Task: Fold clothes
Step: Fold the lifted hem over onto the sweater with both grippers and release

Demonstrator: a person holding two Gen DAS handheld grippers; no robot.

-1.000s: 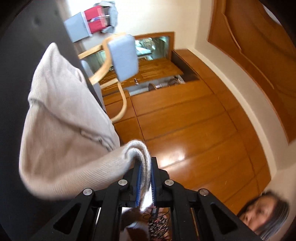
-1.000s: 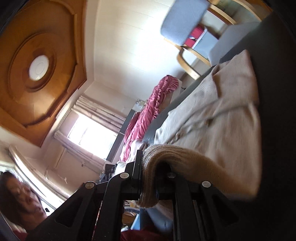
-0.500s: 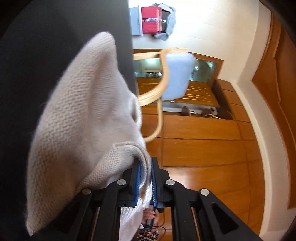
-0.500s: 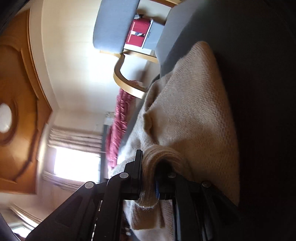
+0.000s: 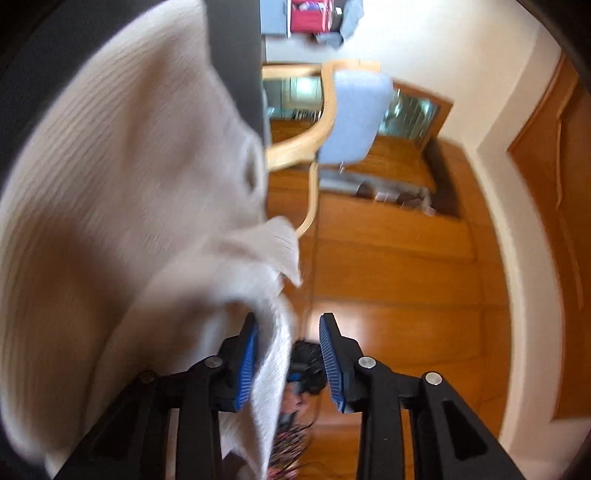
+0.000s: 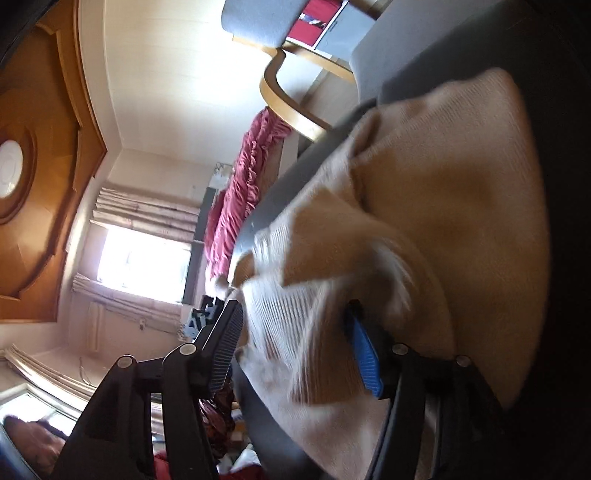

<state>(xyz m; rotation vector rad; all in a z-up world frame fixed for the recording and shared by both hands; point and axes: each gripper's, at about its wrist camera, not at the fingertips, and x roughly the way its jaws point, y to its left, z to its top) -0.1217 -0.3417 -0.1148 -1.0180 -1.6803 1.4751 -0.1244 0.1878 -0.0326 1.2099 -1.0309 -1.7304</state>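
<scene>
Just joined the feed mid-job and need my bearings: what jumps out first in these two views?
The cream knit sweater fills the left side of the left wrist view, lying on a dark surface. Both jaws stand apart: the left hand-held gripper has a fold hanging against one blue pad, and the right hand-held gripper has knit between its fingers. Beyond are a blue-cushioned wooden chair and wood flooring.

One beige knit sweater (image 5: 122,206), one blue-cushioned wooden chair (image 5: 351,114), one red storage box (image 5: 310,16), one pink quilt (image 6: 240,192).
</scene>
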